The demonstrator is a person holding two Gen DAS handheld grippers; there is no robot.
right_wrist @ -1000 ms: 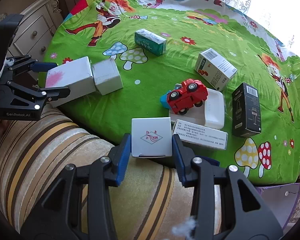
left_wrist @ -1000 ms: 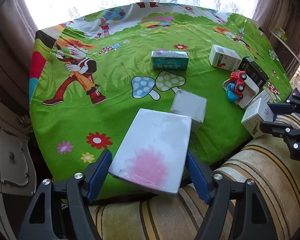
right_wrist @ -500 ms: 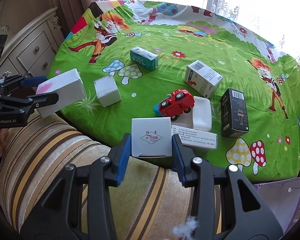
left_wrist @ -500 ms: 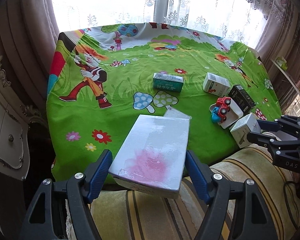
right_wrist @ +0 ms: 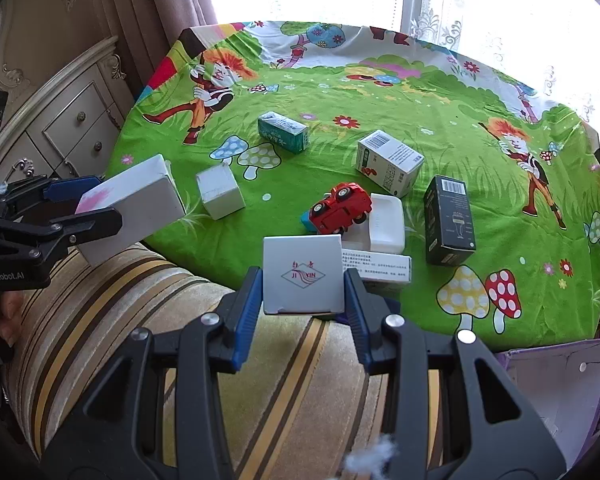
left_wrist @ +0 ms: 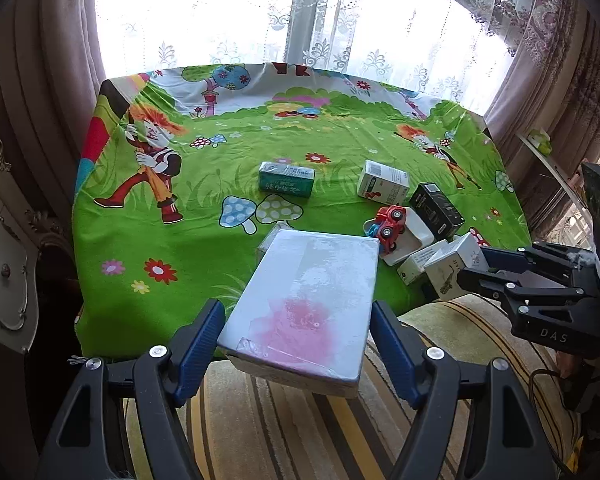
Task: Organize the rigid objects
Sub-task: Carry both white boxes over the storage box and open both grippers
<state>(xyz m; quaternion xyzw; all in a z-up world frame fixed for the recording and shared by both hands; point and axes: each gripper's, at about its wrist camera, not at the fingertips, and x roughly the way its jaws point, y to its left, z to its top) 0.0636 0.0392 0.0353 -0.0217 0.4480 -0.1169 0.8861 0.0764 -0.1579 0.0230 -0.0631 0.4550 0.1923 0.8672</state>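
Above the striped sofa [left_wrist: 300, 432], the left gripper [left_wrist: 298, 340] clamps a big white box [left_wrist: 304, 304] between its pads; the right gripper [right_wrist: 304, 292] pinches a small logo box [right_wrist: 303, 274] near the table edge [right_wrist: 204, 268].

On the table [right_wrist: 380, 92], the toy car [right_wrist: 340, 206] rests against the tray [right_wrist: 388, 228], between cube box [right_wrist: 220, 190] and upright box [right_wrist: 449, 220].

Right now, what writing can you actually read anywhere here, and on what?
"JI XIN": small white box held in the right gripper.
"GenRobot.AI": left gripper.
"DAS": the right gripper's body.
Flat white box, black box, teal carton: print too small to read.
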